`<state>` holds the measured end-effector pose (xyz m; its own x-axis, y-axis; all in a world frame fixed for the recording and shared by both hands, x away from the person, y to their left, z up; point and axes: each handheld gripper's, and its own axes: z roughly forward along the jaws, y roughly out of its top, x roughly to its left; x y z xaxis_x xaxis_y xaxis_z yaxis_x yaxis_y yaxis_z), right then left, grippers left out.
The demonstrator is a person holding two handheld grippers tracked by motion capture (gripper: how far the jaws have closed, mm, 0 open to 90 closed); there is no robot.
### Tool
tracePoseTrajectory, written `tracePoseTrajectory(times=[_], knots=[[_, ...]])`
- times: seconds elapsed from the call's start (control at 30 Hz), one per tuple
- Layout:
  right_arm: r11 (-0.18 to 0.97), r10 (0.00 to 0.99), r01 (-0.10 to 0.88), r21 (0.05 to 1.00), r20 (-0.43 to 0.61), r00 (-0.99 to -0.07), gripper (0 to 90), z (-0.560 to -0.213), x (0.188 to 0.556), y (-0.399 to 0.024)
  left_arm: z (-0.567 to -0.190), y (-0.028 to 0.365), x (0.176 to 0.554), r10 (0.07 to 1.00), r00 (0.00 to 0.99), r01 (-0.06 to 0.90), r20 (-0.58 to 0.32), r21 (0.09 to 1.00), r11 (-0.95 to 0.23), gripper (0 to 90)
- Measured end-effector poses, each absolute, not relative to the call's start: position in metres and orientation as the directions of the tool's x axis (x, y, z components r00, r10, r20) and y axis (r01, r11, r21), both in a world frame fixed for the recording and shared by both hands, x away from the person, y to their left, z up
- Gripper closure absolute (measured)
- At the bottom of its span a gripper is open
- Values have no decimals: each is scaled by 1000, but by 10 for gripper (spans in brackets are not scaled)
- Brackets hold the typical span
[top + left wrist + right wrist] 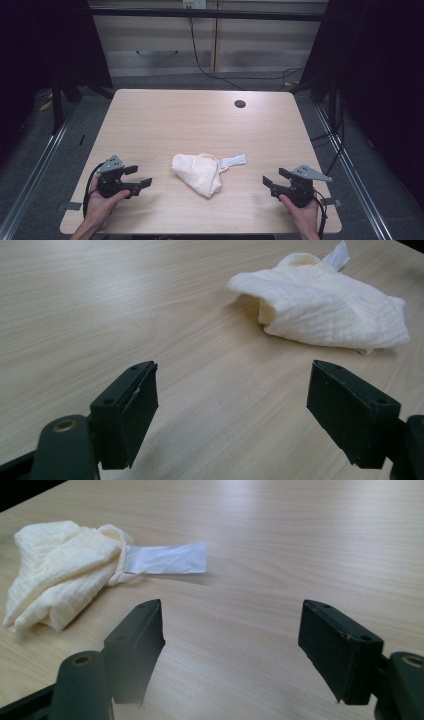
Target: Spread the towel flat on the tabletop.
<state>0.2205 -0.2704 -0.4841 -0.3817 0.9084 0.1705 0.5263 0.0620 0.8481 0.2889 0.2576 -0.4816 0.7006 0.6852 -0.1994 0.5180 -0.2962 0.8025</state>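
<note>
A crumpled cream cloth [197, 172] lies near the table's middle front, with a white label strip [234, 160] sticking out to its right. In the left gripper view the cloth [325, 307] sits ahead and to the right; in the right gripper view the cloth [60, 575] lies ahead at the left, its label [167, 558] flat on the wood. My left gripper [141, 176] rests at the table's front left, open and holding nothing, a short way from the cloth. My right gripper [274, 178] rests at the front right, open too, with nothing between its jaws.
The light wooden table [200, 120] has a dark round cable hole [240, 104] near its far edge. Black cables [210, 70] trail on the floor behind, and metal rails [45, 150] run along both sides of the table.
</note>
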Motion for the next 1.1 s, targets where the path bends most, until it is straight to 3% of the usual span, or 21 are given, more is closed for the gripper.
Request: tracePoseTrajectory(times=[0.1,0.73,0.83,1.1], knots=[[75,902,551,831,179,-394,346,-487,221,-271,-481,257,289,686,700,518,-198,803,-296,201],[155,789,591,791,261,-557,406,-479,227,-243,-483,254,285,685,703,519,-191,797,-310,198],[200,753,585,786,259,-604,488,-477,234,-234,-483,253,285,684,703,521,-193,794,-312,198],[236,713,538,810,232,-662,438,-457,249,-210,-483,251,285,681,709,517,-184,791,-326,202]])
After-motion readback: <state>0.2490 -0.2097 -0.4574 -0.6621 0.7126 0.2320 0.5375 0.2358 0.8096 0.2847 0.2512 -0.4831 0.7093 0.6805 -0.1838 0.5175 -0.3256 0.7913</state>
